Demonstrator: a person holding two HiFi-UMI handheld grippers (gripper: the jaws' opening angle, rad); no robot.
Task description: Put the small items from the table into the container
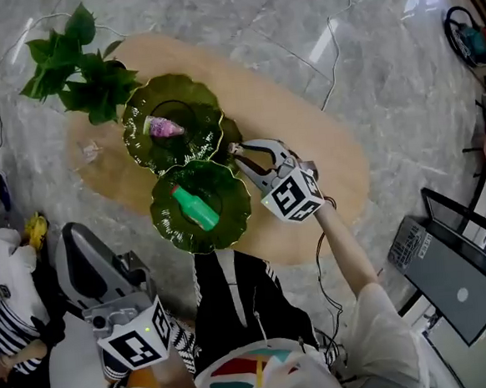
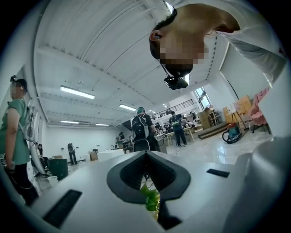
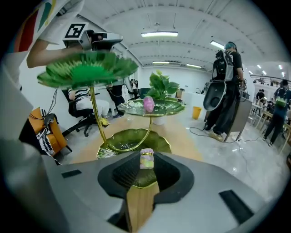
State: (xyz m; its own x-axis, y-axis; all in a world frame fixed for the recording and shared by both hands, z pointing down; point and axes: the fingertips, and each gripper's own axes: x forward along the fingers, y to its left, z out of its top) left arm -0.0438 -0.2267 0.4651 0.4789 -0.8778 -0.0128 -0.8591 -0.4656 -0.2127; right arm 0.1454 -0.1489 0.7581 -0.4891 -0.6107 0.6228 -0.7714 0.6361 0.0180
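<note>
Head view: your right gripper (image 1: 238, 152) reaches over the wooden table (image 1: 324, 153), tips at the right rim of the leaf-tray stand (image 1: 228, 219) near the table's left end. A green bottle (image 1: 195, 207) lies on the top tray. Your left gripper (image 1: 78, 244) is off the table, past its near edge.

Left gripper view: the left gripper (image 2: 145, 157) has its jaws closed on nothing.

Right gripper view: the right gripper (image 3: 146, 154) clamps a small pastel block (image 3: 146, 160); the lowest tray (image 3: 132, 139) lies just beyond it.
</note>
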